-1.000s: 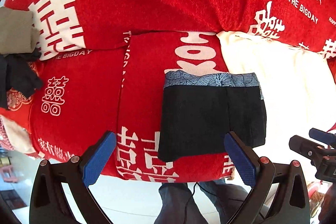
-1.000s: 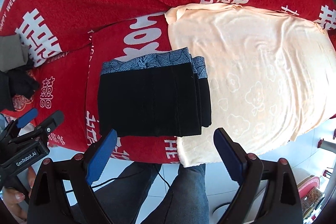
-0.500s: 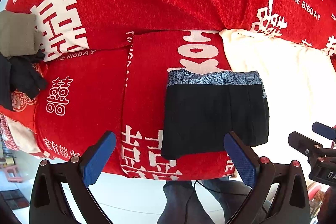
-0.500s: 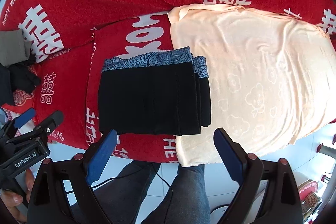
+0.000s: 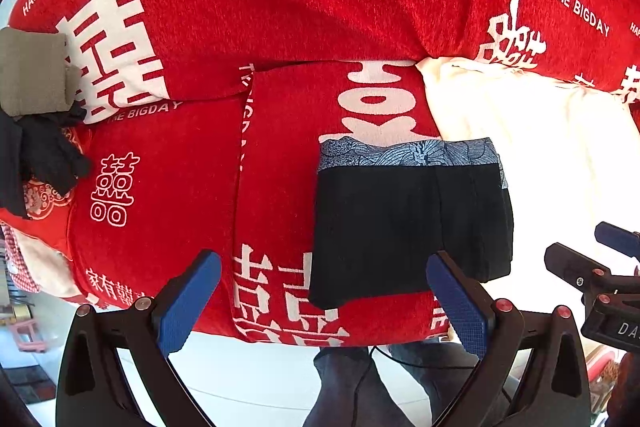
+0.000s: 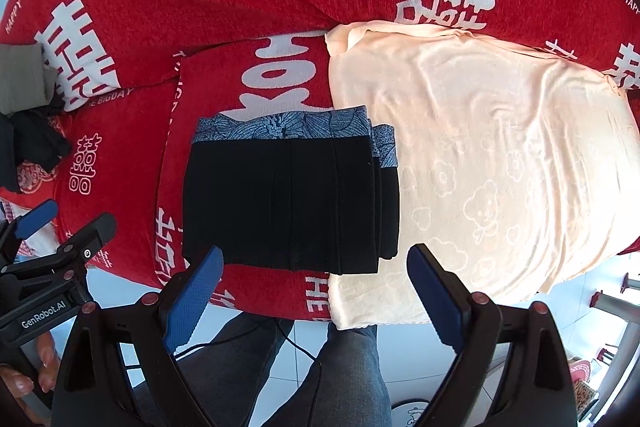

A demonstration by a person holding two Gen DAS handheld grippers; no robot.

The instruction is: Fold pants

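Both grippers have drifted slightly back from the folded pants (image 6: pixel 288 199), which lie beyond the fingers on the red cover (image 5: pixel 280 7). Left gripper (image 5: pixel 324 291) and right gripper (image 6: pixel 316 291) are spread wide, holding nothing. Soft, light and limp, the stack is best pinched at its thick near edge.

Olive folded cloth (image 5: pixel 30 71) cut off by frame edge at 9 o'clock. Black garment (image 5: pixel 36 163) beneath it partly out of frame. Right gripper (image 5: pixel 616 267) clipped at 3 o'clock; jaw state indeterminable there.
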